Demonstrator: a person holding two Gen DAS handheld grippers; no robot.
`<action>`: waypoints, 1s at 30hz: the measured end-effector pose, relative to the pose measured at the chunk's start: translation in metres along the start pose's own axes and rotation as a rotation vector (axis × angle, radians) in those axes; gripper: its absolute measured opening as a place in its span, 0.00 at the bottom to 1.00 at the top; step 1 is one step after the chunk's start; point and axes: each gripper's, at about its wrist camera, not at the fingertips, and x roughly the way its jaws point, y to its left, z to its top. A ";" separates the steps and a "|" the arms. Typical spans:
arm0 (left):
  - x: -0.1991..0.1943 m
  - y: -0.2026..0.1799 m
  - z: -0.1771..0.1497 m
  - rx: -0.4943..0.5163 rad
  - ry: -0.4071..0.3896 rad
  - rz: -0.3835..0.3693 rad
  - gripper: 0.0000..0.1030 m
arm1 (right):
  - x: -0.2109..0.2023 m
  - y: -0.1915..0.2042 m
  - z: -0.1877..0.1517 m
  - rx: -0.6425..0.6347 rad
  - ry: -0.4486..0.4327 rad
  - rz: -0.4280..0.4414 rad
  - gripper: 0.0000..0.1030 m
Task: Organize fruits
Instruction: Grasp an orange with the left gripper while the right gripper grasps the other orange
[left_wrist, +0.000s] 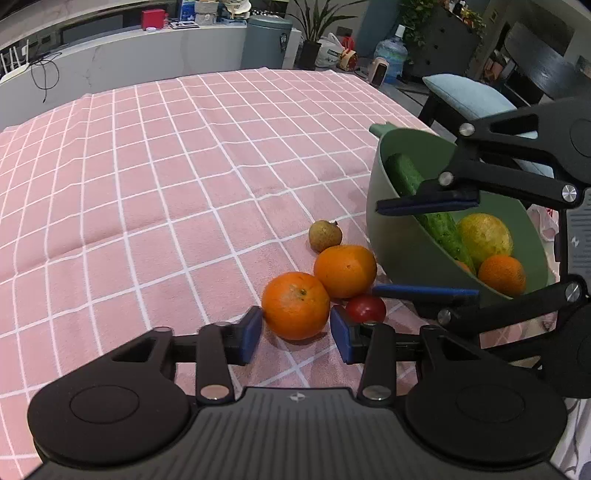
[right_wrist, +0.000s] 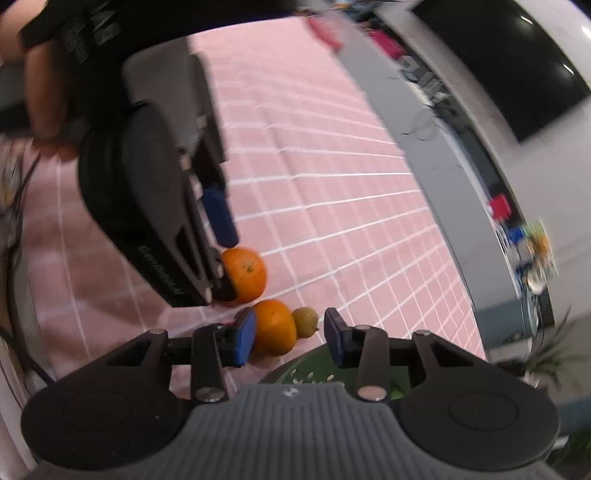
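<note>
On the left stretches the pink checked tablecloth (left_wrist: 147, 184), bare of fruit until well past the middle. Low down, the left gripper (left_wrist: 295, 328) has its blue pads spread wide with the near orange (left_wrist: 295, 305) sitting between them; neither pad looks pressed against the peel, so it is released, grasping nothing. Just behind it a second orange (left_wrist: 345, 270) touches the first, a small brownish-green fruit (left_wrist: 325, 235) lies beyond that, and a cherry tomato (left_wrist: 365, 308) is tucked against the left gripper's right pad.

Further right stands the green bowl (left_wrist: 380, 206), tilted toward the fruit pile, already holding a cucumber (left_wrist: 404, 173), a yellow-green fruit (left_wrist: 484, 238) and another orange (left_wrist: 501, 275). The right gripper (left_wrist: 428, 247) reaches across the bowl's near wall, one pad over the inside and one low outside, also spread apart and gripping nothing; from its own camera, which is blurred, the jaws gape over the bowl with the loose fruit ahead.

The risks I see: closing the left pads could catch the tomato and squash it or flick it away. The two oranges touch, so lifting one may set the other rolling toward the table edge. The tilted bowl could tip further and spill if the right gripper nudges its wall.
</note>
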 end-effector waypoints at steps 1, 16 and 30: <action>0.002 0.000 0.000 0.006 0.001 0.001 0.48 | 0.002 0.002 0.001 -0.034 0.010 0.008 0.35; -0.003 0.010 0.002 -0.059 -0.068 -0.011 0.46 | 0.029 -0.009 0.013 0.000 0.100 0.107 0.28; -0.016 0.026 0.002 -0.132 -0.133 0.001 0.46 | 0.056 -0.013 0.030 0.047 0.221 0.128 0.30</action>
